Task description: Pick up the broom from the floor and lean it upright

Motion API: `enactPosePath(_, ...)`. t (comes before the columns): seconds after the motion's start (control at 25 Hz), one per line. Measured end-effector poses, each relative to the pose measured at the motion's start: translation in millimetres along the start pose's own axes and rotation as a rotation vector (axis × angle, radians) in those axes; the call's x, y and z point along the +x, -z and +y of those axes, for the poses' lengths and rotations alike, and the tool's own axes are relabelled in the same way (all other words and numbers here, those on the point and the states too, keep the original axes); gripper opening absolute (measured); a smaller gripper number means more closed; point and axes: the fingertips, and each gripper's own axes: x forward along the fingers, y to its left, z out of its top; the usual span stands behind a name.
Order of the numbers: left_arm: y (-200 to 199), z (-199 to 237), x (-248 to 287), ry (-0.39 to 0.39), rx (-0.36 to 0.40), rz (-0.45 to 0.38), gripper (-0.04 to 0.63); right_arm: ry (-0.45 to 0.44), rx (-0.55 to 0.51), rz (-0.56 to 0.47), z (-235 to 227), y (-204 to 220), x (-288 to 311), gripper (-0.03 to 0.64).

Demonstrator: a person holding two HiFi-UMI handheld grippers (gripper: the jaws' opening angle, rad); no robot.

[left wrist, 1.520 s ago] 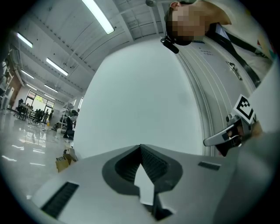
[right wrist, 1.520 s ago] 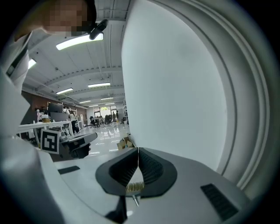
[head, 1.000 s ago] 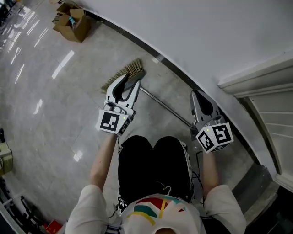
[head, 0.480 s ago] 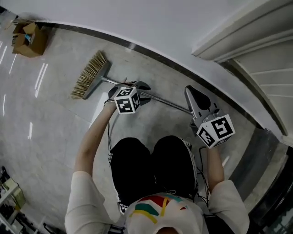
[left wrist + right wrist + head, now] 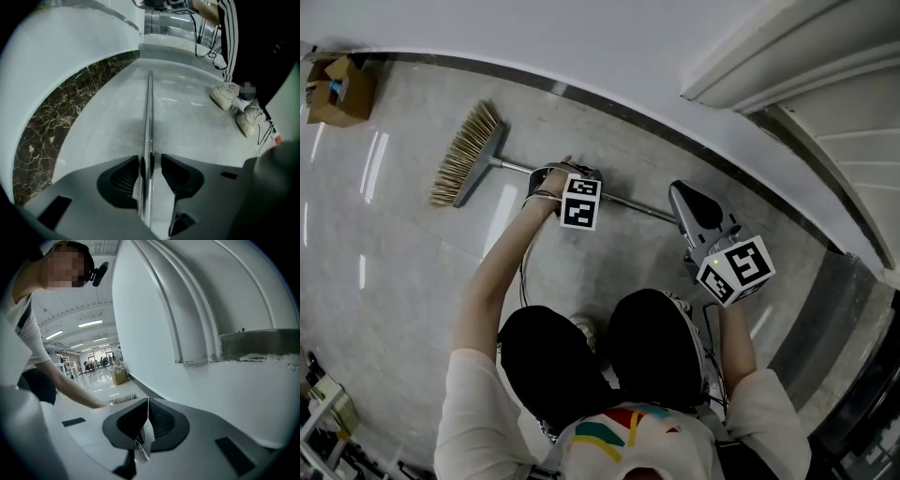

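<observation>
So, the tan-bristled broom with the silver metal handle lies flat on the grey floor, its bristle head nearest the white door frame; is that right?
Not quite: the broom lies flat on the grey floor, but its bristle head is at the end nearest the brown cardboard box, far from the white door frame, as the head view shows.

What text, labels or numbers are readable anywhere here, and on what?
No readable text in any view.
Left marker cube: black-and-white square pattern, no letters.
Right marker cube: same kind of pattern.
Cardboard box: any print too small to read.
</observation>
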Motion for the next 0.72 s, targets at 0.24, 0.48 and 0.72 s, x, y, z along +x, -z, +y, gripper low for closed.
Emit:
enactPosePath(0.24,0,11,0,0.012,-0.011,0.064,0.132,0.036,0.058,-0.015,-1,-5,-4,0.014)
enactPosePath(0.48,-21,4,-44,-0.063,-0.048,-0.055,0.123,0.017,0.111,-0.014,12,-22,-31,0.014)
enactPosePath(0.72,-44,37,-157,-0.279,-0.214,-0.335,0.120,0.019,0.133,-0.050,25,-58,-59,0.014)
